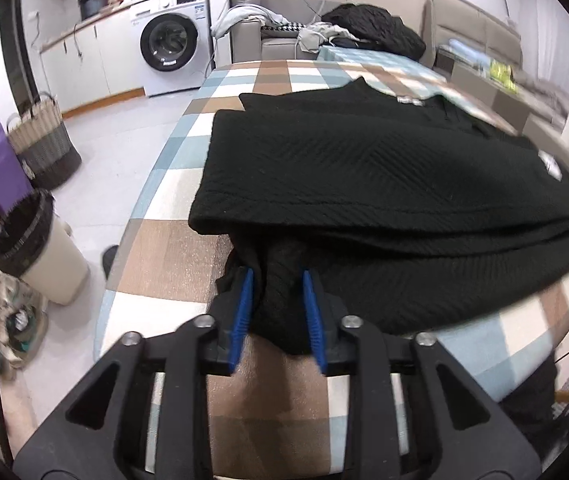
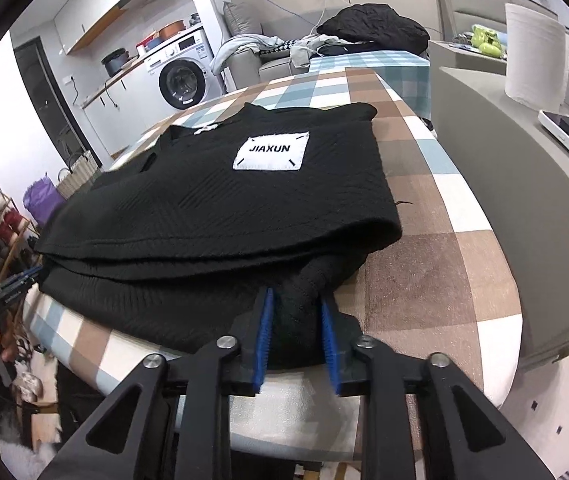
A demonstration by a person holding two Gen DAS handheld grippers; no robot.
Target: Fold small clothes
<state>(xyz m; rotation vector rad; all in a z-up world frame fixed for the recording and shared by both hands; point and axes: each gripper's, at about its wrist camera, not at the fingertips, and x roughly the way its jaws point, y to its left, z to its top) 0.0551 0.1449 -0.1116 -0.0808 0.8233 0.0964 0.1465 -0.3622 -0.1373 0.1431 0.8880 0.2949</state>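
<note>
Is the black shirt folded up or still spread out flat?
Folded. The black shirt lies on the checked table in stacked layers, the upper one with the white patch over the lower.

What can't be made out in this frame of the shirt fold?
- Left wrist view: the black shirt runs off the right edge, which is blurred; its patch is unreadable there.
- Both views: whether the left gripper and right gripper pads press the cloth between them.

Black knit top (image 2: 220,208), folded, white patch upward
</note>
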